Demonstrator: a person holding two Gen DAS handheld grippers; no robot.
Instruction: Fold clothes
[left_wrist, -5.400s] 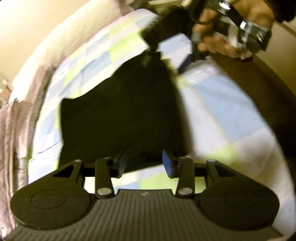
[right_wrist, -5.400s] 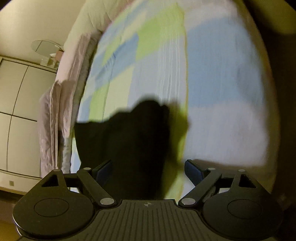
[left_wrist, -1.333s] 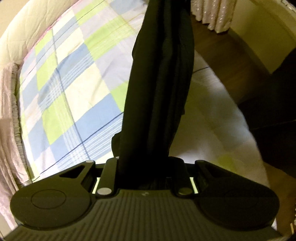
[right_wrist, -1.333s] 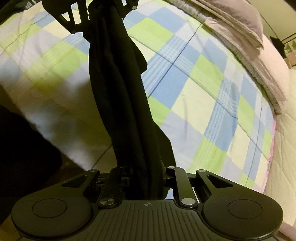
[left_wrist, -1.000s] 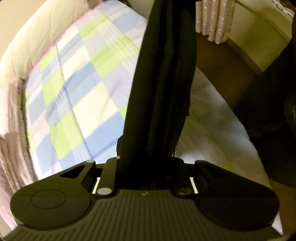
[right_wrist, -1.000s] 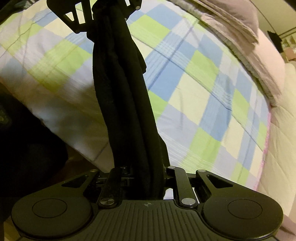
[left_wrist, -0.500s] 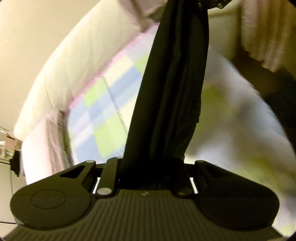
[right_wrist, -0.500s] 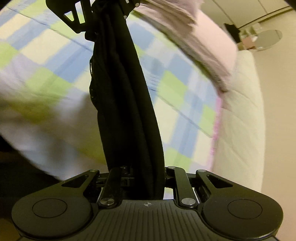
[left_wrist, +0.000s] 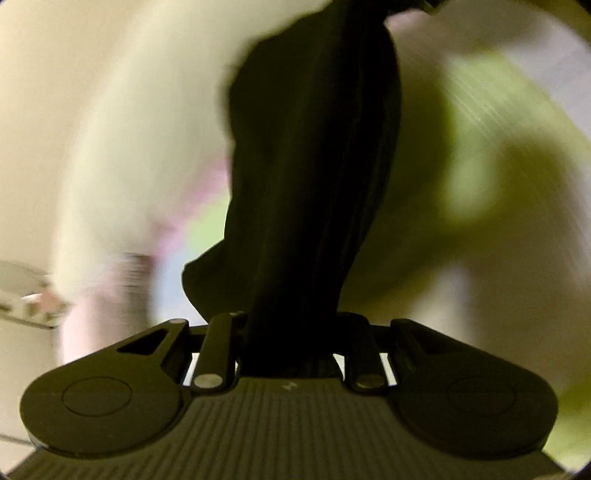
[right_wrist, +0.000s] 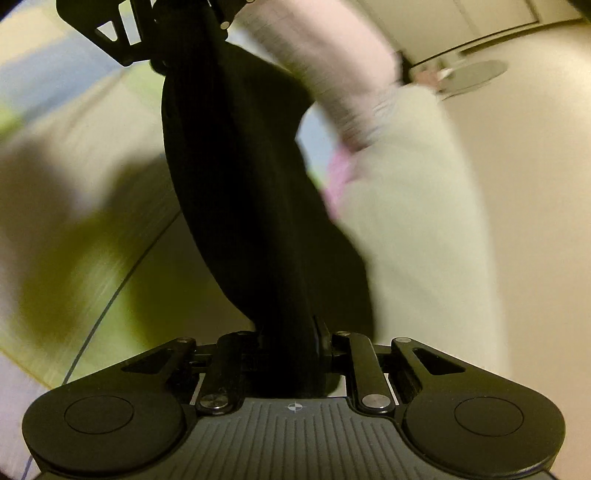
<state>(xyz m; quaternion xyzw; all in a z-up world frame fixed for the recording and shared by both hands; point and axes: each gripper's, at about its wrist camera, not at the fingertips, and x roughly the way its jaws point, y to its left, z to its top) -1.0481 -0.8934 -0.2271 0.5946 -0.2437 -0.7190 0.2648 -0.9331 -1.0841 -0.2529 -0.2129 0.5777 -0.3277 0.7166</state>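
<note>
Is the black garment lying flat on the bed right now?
No, the black garment hangs bunched and stretched between the right gripper and left gripper, above the bed.

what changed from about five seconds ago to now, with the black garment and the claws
Then the black garment lay spread on the checked bedspread, both claws open. Now it is lifted, stretched in a bunched strip between left claw and right claw; the left's jaws are opening slightly. Views have swung toward the bed's edge.

Matt black cloth garment (left_wrist: 314, 177); matt ribbed plastic left gripper (left_wrist: 291, 332)
</note>
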